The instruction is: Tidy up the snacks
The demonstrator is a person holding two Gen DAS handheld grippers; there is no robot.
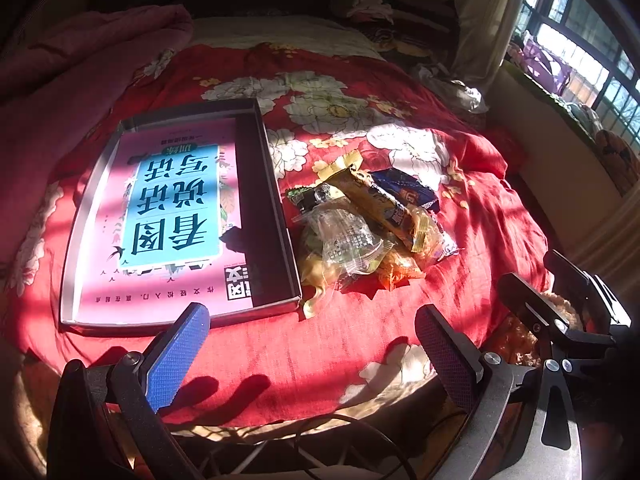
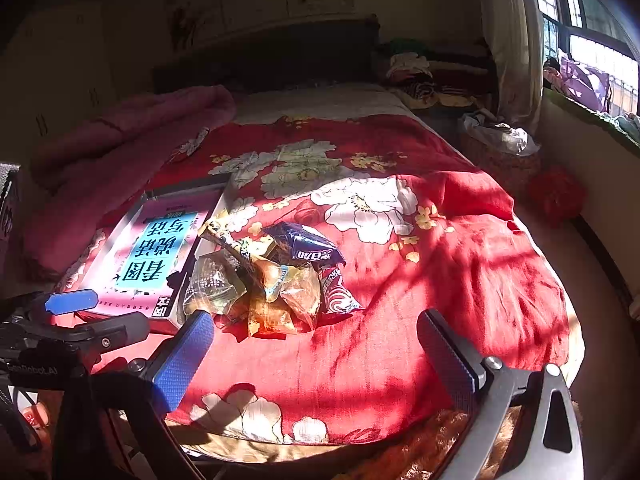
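A heap of wrapped snacks (image 1: 368, 232) lies on the red flowered bedspread, just right of a shallow dark tray (image 1: 280, 200) lined with a pink and teal printed sheet. The right wrist view shows the same snack pile (image 2: 272, 276) with a dark blue packet (image 2: 308, 246) on its far side and the tray (image 2: 176, 280) to its left. My left gripper (image 1: 312, 344) hovers open near the bed's front edge, short of the tray and pile. My right gripper (image 2: 316, 344) is open too, in front of the pile, holding nothing.
A pink blanket (image 2: 120, 136) is bunched at the back left. Folded clothes (image 2: 424, 76) lie near the headboard, and a window sill (image 2: 588, 92) with bags runs along the right. Cables (image 1: 320, 440) hang below the bed edge. The left gripper's body (image 2: 72, 332) shows at the lower left.
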